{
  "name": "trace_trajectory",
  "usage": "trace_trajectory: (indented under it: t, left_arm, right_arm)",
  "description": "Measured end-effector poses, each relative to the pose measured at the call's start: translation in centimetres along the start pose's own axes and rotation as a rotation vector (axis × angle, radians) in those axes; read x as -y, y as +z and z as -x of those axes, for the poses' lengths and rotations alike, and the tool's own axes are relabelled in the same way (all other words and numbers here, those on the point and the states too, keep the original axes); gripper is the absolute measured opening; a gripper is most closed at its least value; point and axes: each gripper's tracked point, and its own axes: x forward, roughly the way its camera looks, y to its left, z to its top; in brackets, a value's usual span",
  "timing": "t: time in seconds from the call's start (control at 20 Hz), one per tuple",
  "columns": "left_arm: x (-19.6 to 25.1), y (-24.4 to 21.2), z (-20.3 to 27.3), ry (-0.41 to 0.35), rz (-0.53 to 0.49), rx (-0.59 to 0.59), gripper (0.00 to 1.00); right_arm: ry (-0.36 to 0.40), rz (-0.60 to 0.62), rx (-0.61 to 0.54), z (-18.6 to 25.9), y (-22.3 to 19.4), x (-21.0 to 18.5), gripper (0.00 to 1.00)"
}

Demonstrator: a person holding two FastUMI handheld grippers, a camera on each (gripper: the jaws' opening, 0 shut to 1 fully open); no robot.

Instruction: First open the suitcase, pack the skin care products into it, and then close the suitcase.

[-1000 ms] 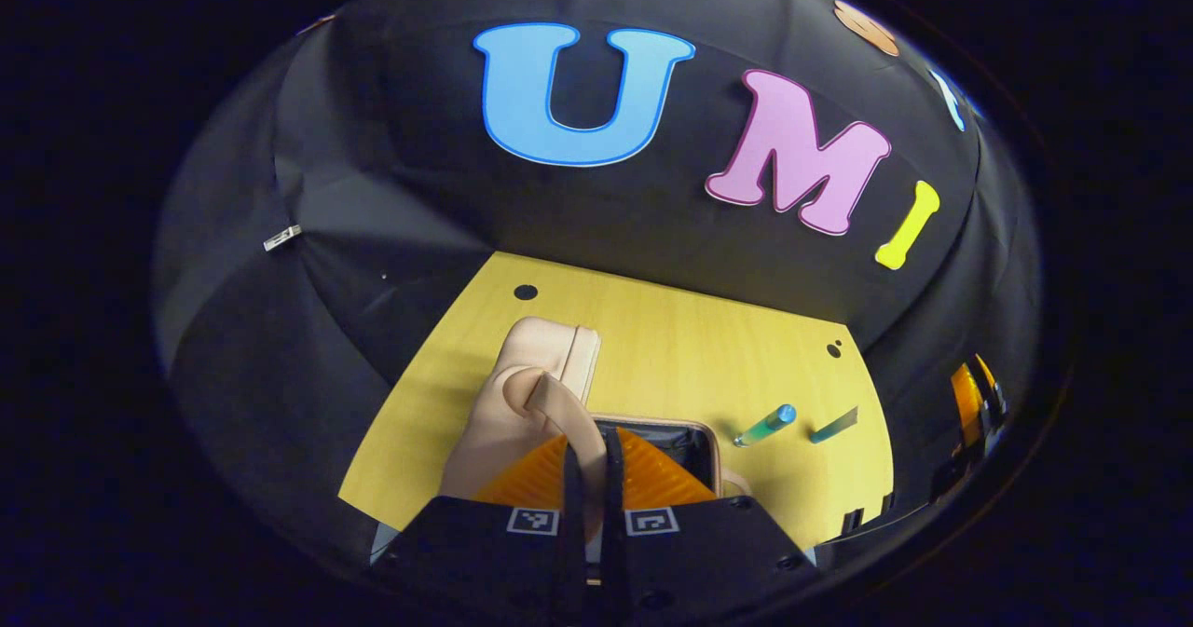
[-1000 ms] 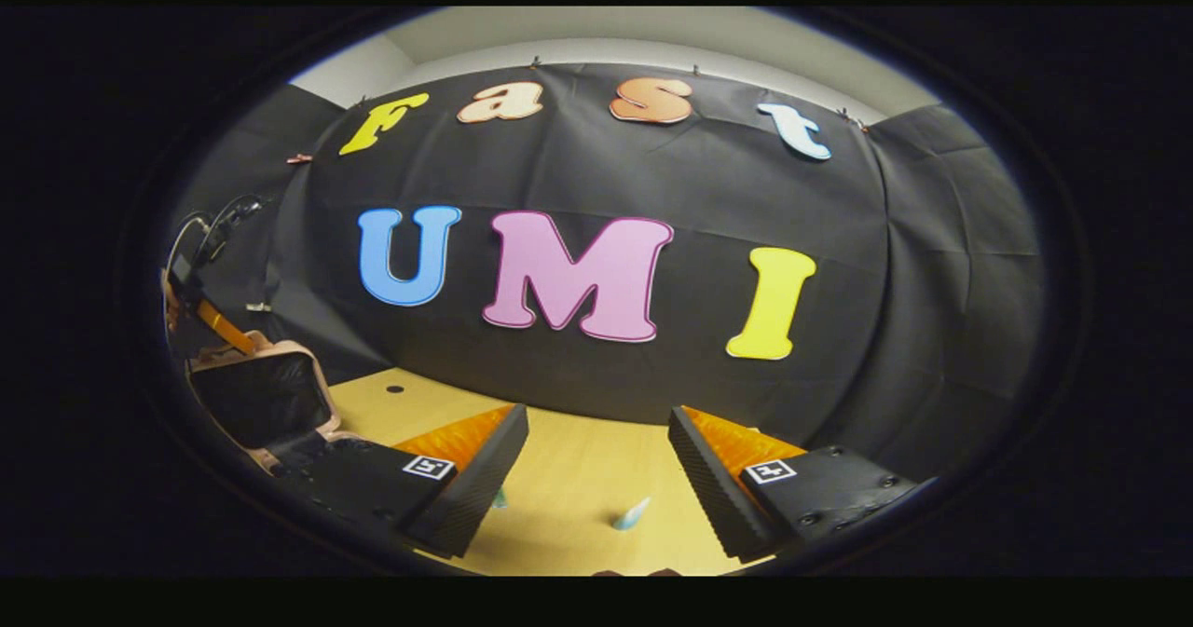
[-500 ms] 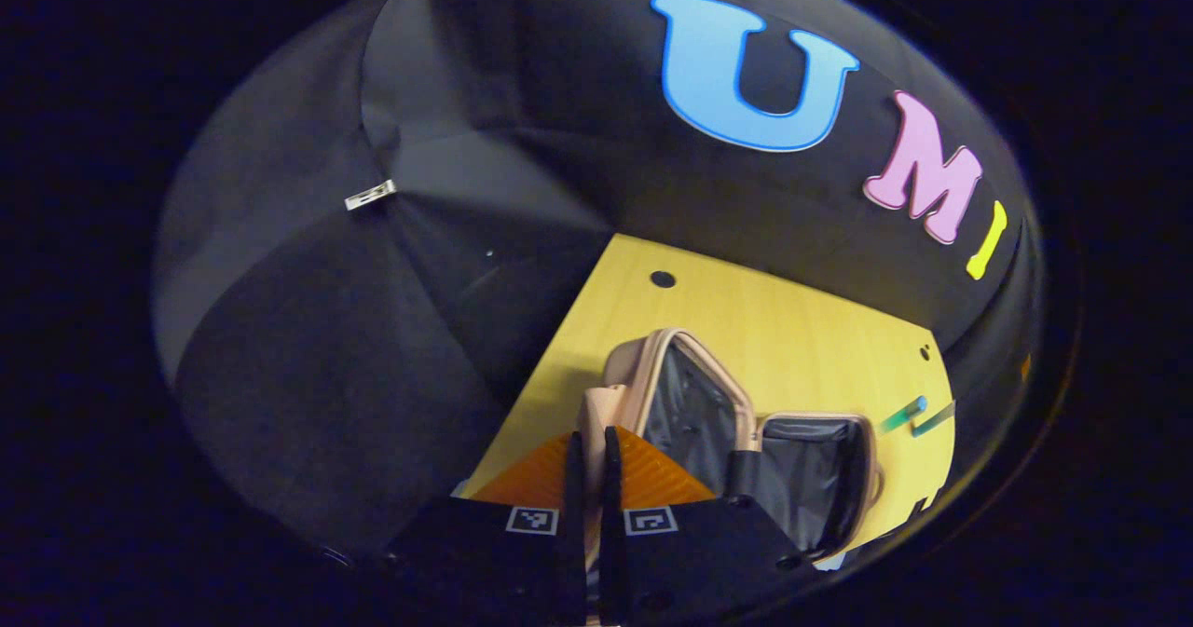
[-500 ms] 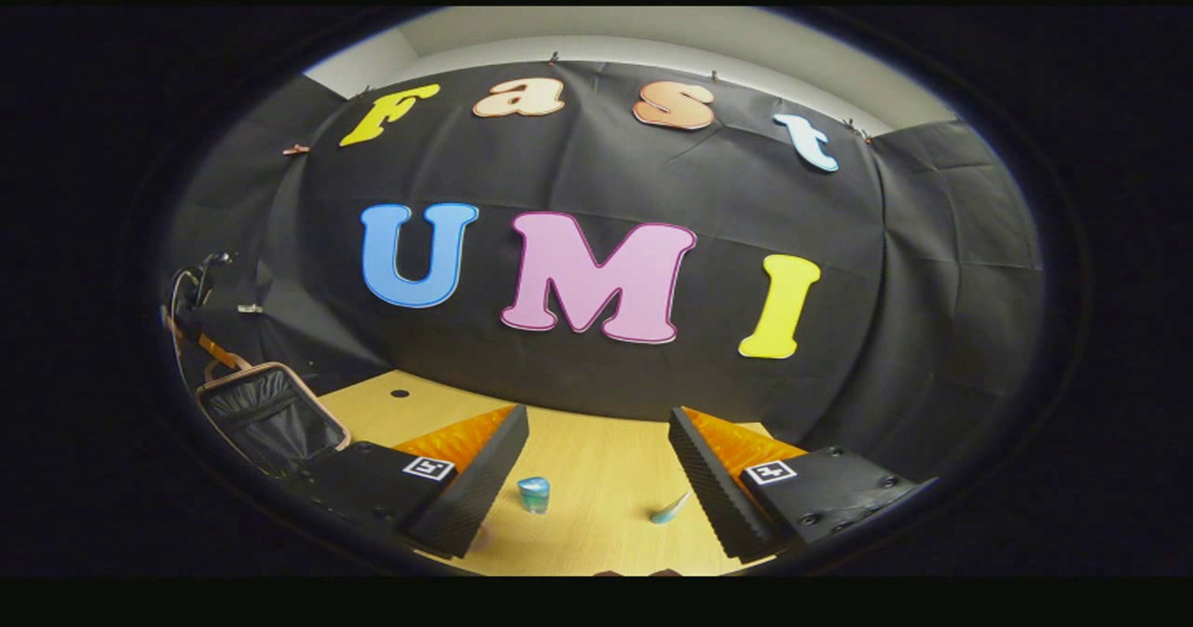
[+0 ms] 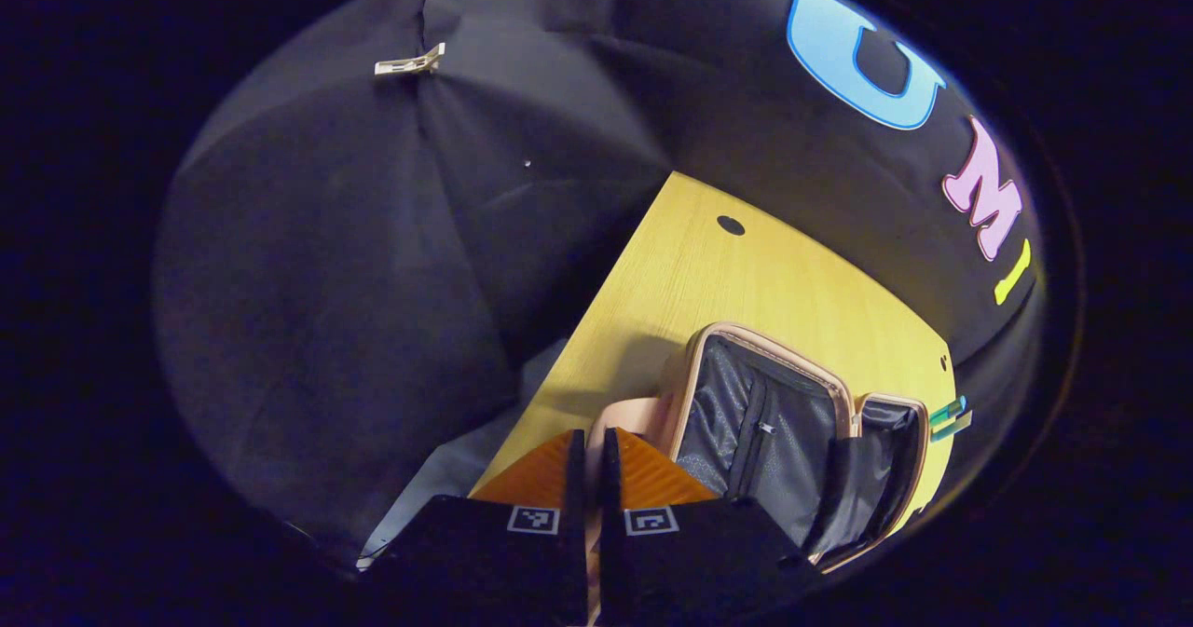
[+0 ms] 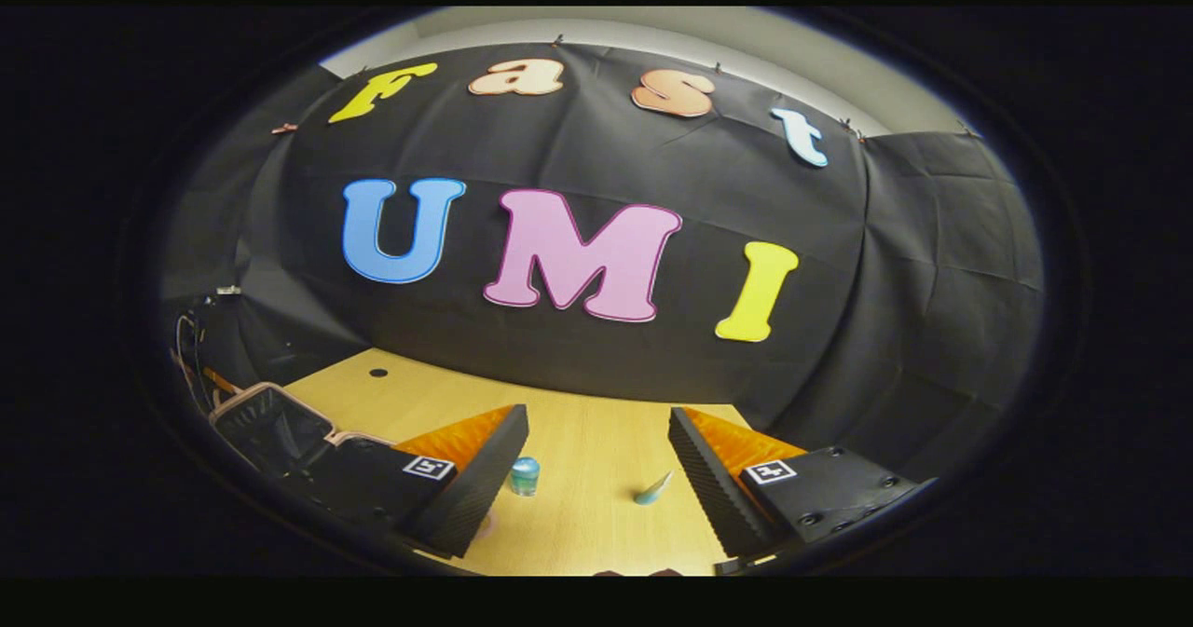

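Note:
A pink suitcase (image 5: 760, 417) with black lining lies open on the wooden table (image 5: 746, 273), both halves spread apart. My left gripper (image 5: 587, 441) is shut on the pink handle (image 5: 626, 415) at the lid's outer edge. In the right gripper view the suitcase (image 6: 270, 422) sits at the far left. My right gripper (image 6: 596, 459) hangs open above the table, nothing between its fingers. Beyond its fingers stand a small blue-capped bottle (image 6: 524, 476) and a teal tube (image 6: 652, 489). Both products (image 5: 949, 415) lie just past the suitcase in the left gripper view.
The table's left edge (image 5: 596, 329) drops to a black cloth beside the open lid. A round hole (image 6: 377, 373) marks the far left corner of the table. Bare wood (image 6: 596, 422) stretches between the suitcase and the products.
The lid has swung from nearly upright to lying back, carried left by my left gripper. The right gripper view has shifted, and the blue-capped bottle now stands beside its left finger.

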Motion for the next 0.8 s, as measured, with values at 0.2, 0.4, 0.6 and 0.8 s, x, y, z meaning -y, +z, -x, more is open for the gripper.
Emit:
trace_trajectory:
  t: [0.2,0.4,0.6,0.8]
  left_arm:
    - [-1.0,0.1,-1.0,0.023,-0.019,0.032,0.16]
    - [-2.1,1.0,-1.5,0.041,0.007,0.061,0.36]
    - [-1.4,1.7,-0.6,0.023,-0.012,0.119,0.62]
    - [0.8,4.1,2.4,0.043,-0.145,0.244,0.93]
  right_arm:
    - [-0.007,-0.011,0.004,-0.2,0.4,-0.9,0.96]
    - [-0.016,-0.024,0.013,-0.1,0.7,-1.1,0.96]
    - [-0.038,-0.042,0.004,0.2,0.0,-1.0,0.96]
    - [-0.072,-0.025,0.027,0.4,-0.4,0.0,0.94]
